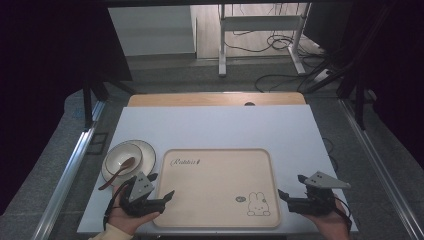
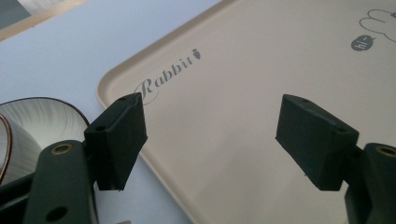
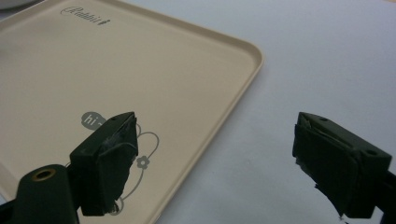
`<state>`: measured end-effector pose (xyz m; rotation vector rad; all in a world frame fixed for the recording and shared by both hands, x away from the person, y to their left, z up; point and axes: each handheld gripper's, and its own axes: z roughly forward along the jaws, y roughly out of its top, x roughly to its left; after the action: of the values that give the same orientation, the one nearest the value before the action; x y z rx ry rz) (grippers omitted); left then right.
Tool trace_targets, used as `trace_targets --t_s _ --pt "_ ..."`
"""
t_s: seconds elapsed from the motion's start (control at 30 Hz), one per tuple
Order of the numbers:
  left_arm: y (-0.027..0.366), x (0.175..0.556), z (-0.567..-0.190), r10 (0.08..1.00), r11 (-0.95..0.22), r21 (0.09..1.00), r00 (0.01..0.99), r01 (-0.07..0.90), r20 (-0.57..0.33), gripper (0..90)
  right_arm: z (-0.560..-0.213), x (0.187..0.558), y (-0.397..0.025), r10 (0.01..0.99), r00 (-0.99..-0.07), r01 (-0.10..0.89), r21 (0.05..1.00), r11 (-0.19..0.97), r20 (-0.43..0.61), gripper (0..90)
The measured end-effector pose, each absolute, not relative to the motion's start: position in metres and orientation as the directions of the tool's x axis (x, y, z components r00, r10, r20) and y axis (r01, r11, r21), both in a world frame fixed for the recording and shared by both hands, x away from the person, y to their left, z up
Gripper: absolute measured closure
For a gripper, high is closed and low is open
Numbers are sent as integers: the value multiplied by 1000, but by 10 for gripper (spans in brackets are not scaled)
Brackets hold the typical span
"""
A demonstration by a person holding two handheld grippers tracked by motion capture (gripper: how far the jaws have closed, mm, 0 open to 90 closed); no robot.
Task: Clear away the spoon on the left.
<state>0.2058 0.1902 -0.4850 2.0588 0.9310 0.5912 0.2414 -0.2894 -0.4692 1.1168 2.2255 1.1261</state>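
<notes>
Black, blocky left gripper (image 1: 162, 192) and right gripper (image 1: 290, 188) are held agape beside smooth beige "Rabbit" tray (image 1: 210, 172), printed with a bunny.

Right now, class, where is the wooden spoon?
In the high view, the wooden spoon rests in the white bowl on a plate, left of the beige tray and just beyond the left gripper.

Bowl (image 1: 123, 158) left of tray (image 1: 215, 220)
</notes>
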Motion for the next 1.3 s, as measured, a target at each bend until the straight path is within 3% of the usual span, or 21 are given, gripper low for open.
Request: trace_targets --t_s 1.3 --pt "207 196 -464 812 -398 838 568 373 133 245 -470 244 -288 800 -599 473 801 366 -12 151"
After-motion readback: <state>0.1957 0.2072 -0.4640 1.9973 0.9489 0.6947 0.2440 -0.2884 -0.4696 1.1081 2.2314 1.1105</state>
